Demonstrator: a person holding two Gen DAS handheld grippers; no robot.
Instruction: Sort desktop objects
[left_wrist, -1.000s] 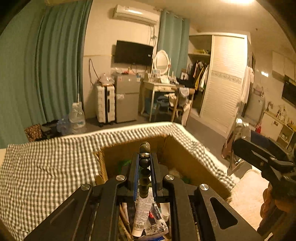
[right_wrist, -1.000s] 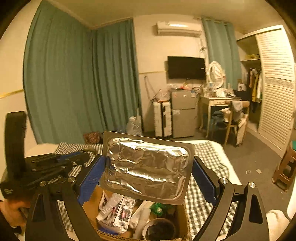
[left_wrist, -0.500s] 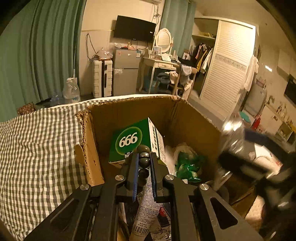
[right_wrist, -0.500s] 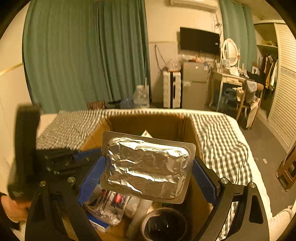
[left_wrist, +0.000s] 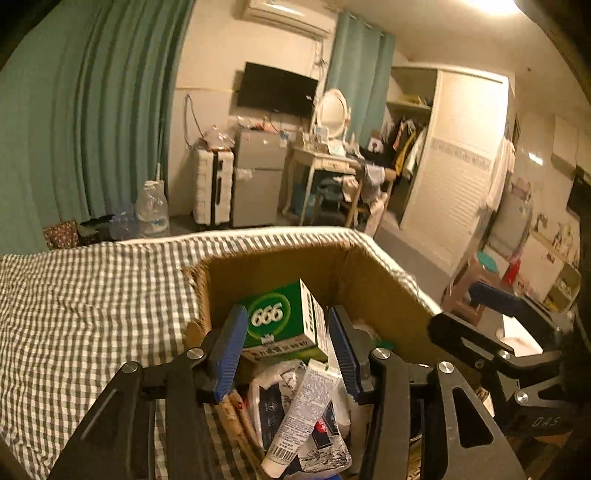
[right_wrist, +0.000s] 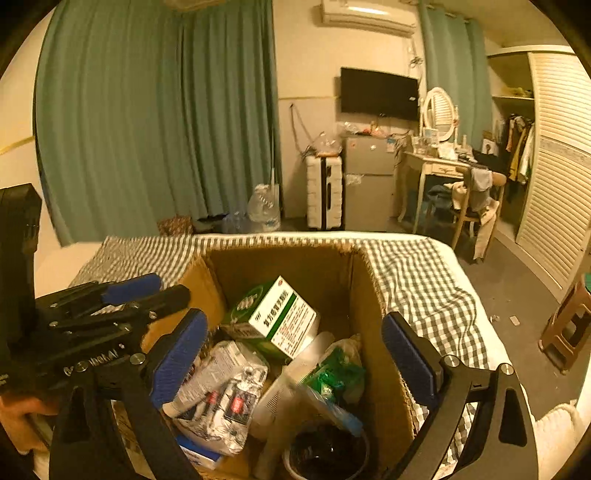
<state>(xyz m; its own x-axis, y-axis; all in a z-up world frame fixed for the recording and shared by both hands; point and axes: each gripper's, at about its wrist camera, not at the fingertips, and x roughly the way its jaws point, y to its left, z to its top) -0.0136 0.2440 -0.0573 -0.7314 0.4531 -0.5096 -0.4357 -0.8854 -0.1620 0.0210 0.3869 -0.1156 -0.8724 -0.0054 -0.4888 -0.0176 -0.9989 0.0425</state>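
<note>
An open cardboard box stands on a checked cloth and holds several items. Among them are a green and white "666" carton, a white tube, a silver packet, a green wrapper and a dark round cup. My left gripper hangs over the box; its jaws are opening with nothing between the blue pads, the carton lying beyond them. My right gripper is open wide above the box, holding nothing. The dark bead string and the foil blister pack are not seen.
The checked cloth covers a bed around the box. Each gripper shows in the other's view, the left gripper at the left and the right gripper at the right. A wooden stool stands on the floor to the right.
The left jaws have opened and the bead string is gone from between them. The foil blister pack has left the right jaws. Both grippers have sunk over the box.
</note>
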